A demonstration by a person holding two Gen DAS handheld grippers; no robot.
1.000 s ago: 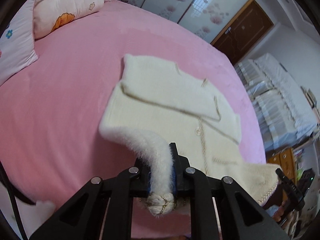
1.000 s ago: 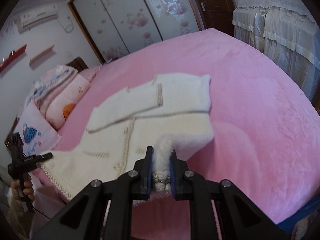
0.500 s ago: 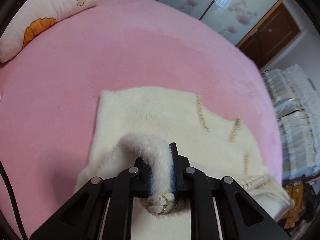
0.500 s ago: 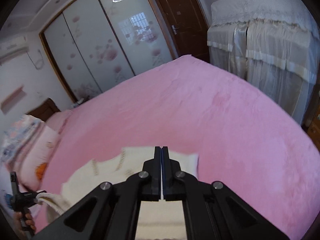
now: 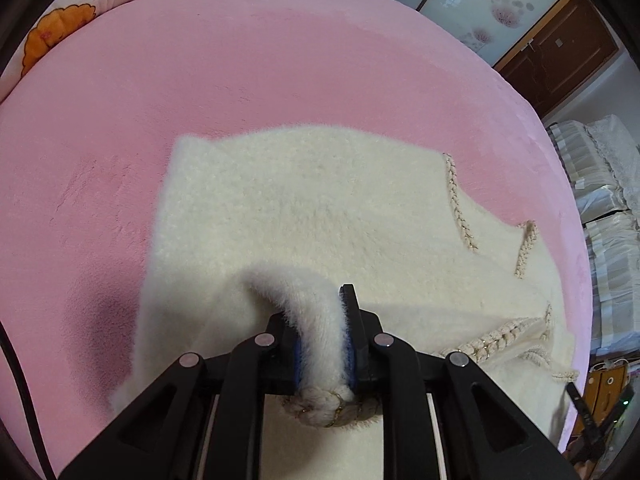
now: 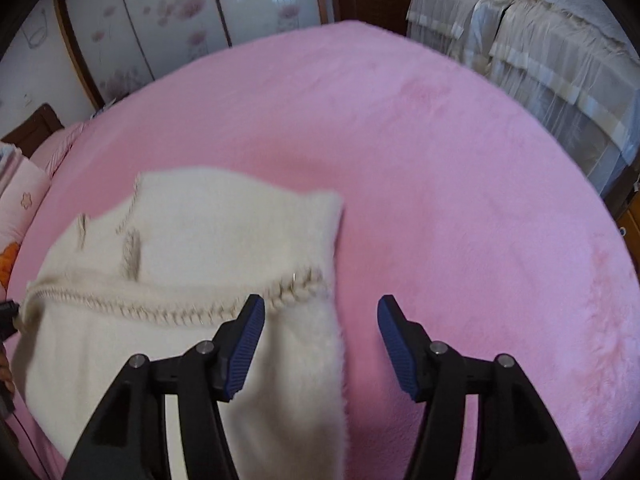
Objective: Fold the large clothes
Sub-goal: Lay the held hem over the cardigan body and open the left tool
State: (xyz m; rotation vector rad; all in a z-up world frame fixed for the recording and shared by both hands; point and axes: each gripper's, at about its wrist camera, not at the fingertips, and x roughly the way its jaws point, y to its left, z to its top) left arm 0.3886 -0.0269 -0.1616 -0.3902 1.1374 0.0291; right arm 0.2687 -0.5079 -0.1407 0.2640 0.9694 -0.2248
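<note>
A fuzzy cream sweater (image 5: 304, 208) with braided trim lies folded on the pink bed (image 5: 240, 60). My left gripper (image 5: 316, 316) is shut on a bunched corner of its hem, holding it just above the folded body. In the right wrist view the sweater (image 6: 192, 240) spreads to the left, its braided edge running across it. My right gripper (image 6: 320, 308) hovers over the sweater's right edge with its jaws opening. Its blue pads (image 6: 244, 344) press on nothing; fabric lies below the left finger and pink bed (image 6: 440, 160) below the right.
A pink pillow with an orange print (image 5: 52, 36) lies at the bed's far left. Floral sliding wardrobe doors (image 6: 180, 20) and a brown door (image 5: 560, 52) stand beyond the bed. Furniture under a cream cover (image 6: 540, 40) stands to the right. A black cable (image 5: 16, 380) hangs at left.
Both grippers moved forward and down, carrying the hem over the sweater's upper part. The right gripper let go of the fabric and now stands open; the left still grips its corner.
</note>
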